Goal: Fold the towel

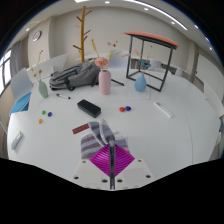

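Both fingers of the gripper (111, 160) pinch a corner of the grey towel (96, 133) on the white table (170, 140). Judging by this, the fold is under way; next that corner needs carrying across.

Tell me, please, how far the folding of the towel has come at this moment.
Done: nothing looks finished; the grey checked cloth towel is bunched, not neatly folded. In hand: the hand-held gripper appears to pinch the towel's near edge, its fingers together, lifting it off the white table. Left: laying the lifted part over and flattening it.
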Tool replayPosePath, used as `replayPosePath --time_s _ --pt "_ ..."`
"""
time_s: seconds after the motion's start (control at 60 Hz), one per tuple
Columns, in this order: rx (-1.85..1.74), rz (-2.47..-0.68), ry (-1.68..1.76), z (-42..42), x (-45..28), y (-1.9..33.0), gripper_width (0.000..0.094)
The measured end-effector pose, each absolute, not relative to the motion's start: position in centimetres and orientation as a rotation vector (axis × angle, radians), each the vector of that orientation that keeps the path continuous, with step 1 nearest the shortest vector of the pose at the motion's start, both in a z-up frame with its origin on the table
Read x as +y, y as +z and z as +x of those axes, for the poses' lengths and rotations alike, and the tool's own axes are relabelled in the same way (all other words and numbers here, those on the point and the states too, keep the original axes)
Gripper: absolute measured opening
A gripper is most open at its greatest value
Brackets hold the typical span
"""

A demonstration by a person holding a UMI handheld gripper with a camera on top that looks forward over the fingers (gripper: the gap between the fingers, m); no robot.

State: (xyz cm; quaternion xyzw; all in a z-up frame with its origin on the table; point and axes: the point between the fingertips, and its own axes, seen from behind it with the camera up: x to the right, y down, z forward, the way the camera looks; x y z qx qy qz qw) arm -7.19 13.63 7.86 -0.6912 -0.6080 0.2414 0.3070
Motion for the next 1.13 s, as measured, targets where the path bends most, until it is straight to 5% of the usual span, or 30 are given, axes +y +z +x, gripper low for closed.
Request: replayPosePath --time_s 0.067,0.1,0.133,0.15,0.183,0.25,0.733,1.133 --pt "-1.634 -1.817 0.611 -7.3 14.8 6.3 0.0138" --pt "-1.662 -1.809 0.596 -7.0 15.2 5.8 0.0404" --pt "-1.678 -1.799 0.560 -6.6 15.7 5.5 0.0826" --pt "-1.681 -1.788 0.555 -6.6 15.7 5.4 0.0841" --pt "-1.685 -1.767 0.545 -6.2 15.9 6.0 0.0780" --pt "-1.684 -1.743 0.569 -5.0 15.2 7.6 0.0863" --pt "-1.613 -1.864 0.636 13.8 8.3 24.8 0.0848" --pt "-1.504 -1.872 0.553 18.7 9.7 25.7 0.0852"
